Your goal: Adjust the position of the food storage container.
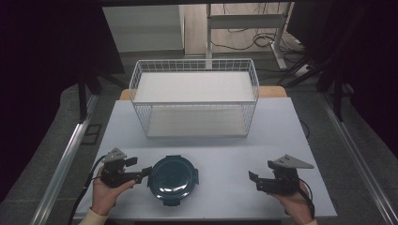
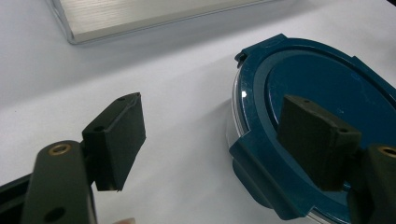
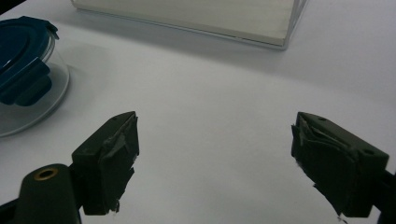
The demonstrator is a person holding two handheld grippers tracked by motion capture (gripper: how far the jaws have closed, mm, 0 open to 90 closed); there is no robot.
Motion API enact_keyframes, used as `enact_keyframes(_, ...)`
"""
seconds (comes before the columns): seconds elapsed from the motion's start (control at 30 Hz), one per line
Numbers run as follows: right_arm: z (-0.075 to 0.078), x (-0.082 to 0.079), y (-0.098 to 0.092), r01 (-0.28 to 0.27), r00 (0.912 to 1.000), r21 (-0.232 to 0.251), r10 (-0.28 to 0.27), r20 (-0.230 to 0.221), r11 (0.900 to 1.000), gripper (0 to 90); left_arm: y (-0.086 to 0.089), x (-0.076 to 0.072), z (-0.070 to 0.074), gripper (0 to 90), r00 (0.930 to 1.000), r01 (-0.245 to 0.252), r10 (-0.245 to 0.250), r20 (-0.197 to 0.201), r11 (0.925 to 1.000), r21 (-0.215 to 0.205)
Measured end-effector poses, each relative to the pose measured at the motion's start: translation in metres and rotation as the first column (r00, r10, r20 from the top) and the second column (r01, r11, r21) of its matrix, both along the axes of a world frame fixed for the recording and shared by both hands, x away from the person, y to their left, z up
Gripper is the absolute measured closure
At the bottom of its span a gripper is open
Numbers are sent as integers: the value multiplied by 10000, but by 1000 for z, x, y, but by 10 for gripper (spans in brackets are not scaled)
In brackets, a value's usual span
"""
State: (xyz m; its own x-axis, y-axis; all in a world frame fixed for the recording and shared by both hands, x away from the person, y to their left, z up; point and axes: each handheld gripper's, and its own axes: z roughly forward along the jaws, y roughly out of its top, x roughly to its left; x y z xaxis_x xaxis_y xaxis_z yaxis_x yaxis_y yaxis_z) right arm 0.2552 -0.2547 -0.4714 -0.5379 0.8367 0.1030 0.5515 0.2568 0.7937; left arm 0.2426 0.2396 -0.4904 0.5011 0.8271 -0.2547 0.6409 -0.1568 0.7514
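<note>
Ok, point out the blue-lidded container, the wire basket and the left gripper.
blue-lidded container (image 1: 172,177): high view, centre of the lid.
wire basket (image 1: 195,62): high view, far top rim.
left gripper (image 1: 146,172): high view, between its open jaws.

You see a white wire basket (image 1: 195,98) standing upper center of the high view, at the far part of a pale table (image 1: 277,140). Behind it, cables (image 1: 256,42) trail across the floor at the top.

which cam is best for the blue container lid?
High view: the whole round blue lid with all its clasps, lying beside the left gripper. The left gripper view shows it close but cropped, partly behind a jaw. The right gripper view catches just its edge at far left.
</note>
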Motion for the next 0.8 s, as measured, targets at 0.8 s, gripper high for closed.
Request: enact_keyframes(0.8,-4,1,0,-387,9991,-265,382,-203,9989,207,-6,-18,28,276,9983,407,-399,433,9990,-172)
